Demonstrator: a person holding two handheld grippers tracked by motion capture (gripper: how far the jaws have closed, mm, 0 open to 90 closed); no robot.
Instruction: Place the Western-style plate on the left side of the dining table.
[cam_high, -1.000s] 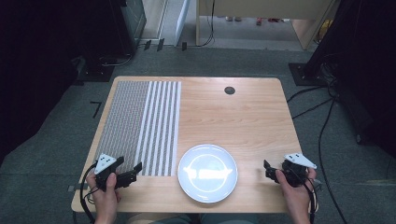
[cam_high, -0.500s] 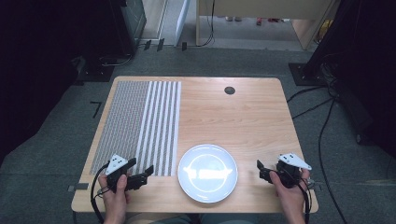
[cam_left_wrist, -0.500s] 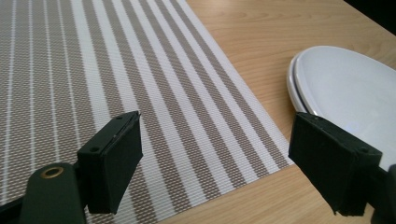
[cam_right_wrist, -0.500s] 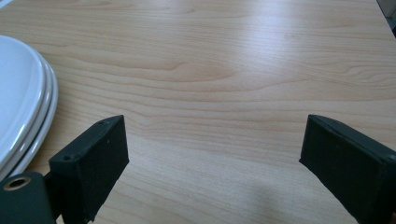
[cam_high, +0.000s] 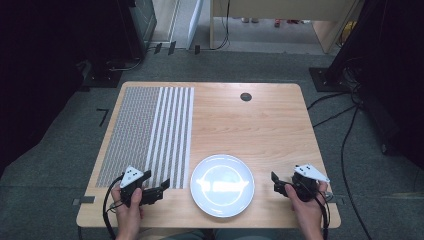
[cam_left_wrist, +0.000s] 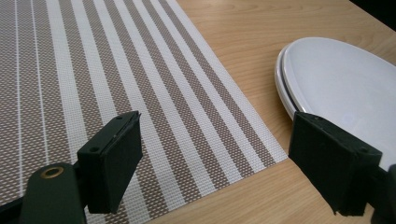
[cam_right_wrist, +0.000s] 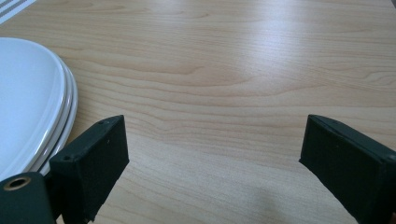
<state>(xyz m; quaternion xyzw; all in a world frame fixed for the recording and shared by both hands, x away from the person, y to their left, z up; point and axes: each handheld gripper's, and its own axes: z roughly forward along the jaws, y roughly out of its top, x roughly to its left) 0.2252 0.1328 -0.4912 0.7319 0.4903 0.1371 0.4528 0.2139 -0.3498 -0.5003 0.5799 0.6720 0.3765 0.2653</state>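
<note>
This looks like a lab or test room rather than a home. A plain wooden bench (cam_high: 260, 130) stands alone on grey carpet (cam_high: 60, 165). Black cables (cam_high: 345, 145) trail across the floor at the right, dark equipment racks (cam_high: 135, 25) stand at the far left, and pale furniture legs (cam_high: 325, 35) show at the far side.

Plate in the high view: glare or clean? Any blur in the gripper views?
High view: ceiling light glares off the plate centre, room edges dark. Left gripper view: placemat weave sharp, jaws soft. Right gripper view: sheen on the table, near jaws blurred.
</note>
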